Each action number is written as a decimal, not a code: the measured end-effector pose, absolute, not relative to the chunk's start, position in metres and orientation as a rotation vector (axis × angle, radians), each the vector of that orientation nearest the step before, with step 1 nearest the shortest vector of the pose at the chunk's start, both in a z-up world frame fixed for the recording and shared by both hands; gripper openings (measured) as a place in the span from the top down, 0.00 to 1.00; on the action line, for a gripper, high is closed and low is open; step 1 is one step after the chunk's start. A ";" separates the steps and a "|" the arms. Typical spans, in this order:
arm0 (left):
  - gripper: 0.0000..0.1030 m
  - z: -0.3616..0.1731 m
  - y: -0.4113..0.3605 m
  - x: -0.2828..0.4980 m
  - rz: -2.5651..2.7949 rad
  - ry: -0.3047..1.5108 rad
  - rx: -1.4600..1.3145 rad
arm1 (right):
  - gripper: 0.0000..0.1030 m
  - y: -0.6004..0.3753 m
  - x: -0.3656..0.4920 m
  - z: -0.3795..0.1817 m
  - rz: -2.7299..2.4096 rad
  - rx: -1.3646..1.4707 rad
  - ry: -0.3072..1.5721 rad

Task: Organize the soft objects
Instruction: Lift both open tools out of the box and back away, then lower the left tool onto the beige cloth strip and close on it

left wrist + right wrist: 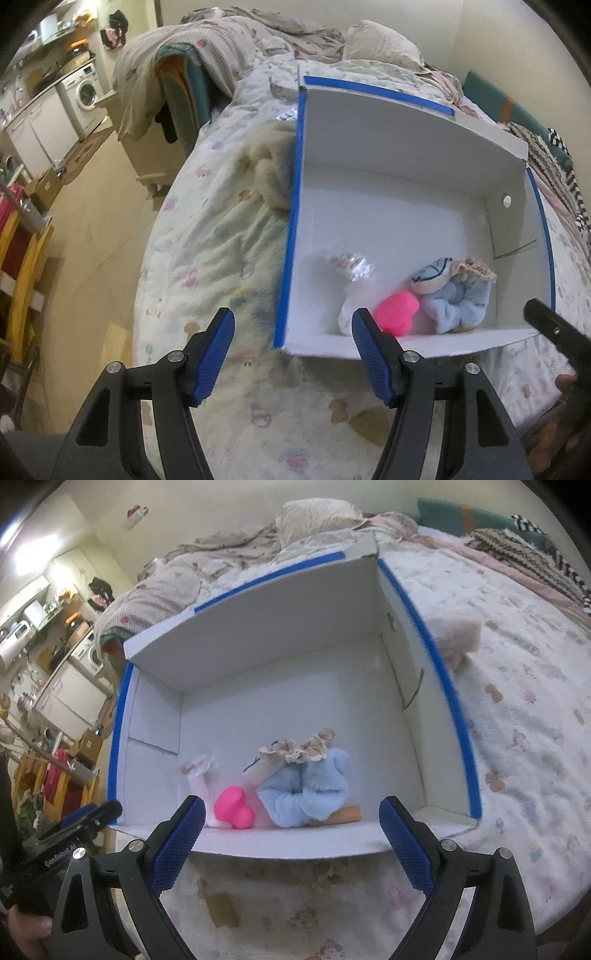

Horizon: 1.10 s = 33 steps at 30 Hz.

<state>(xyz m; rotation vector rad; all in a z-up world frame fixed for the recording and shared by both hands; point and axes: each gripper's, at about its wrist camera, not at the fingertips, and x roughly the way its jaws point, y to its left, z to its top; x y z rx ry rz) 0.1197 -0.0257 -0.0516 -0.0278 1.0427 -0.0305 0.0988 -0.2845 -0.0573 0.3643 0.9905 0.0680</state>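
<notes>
A white box with blue-taped rims (293,206) (443,686) lies open on the bed. In its near end lie a pink soft toy (397,312) (234,806), a light blue scrunchie (458,304) (306,790), a small cloth doll (432,275) (295,751) and a white sock (351,310) (201,775). A beige fluffy item (269,166) (456,633) lies on the bed outside the box wall. My left gripper (291,328) is open and empty at the box's near left corner. My right gripper (291,819) is open and empty over the near rim.
The bed (207,236) has a patterned quilt, with pillows and piled blankets (229,44) at the far end. Striped and knitted cloths (524,557) lie along the right. The floor and a kitchen area with a washing machine (83,90) are to the left.
</notes>
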 end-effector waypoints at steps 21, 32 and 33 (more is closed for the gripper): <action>0.32 -0.111 -0.060 0.075 -0.217 1.257 0.041 | 0.02 -0.309 0.061 -0.084 -0.009 0.493 1.091; 0.70 -0.161 -0.113 0.077 -0.301 1.419 0.123 | 0.02 -0.320 0.064 -0.103 -0.031 0.551 1.157; 0.70 -0.165 -0.114 0.078 -0.292 1.430 0.135 | 0.02 -0.320 0.064 -0.104 -0.032 0.554 1.163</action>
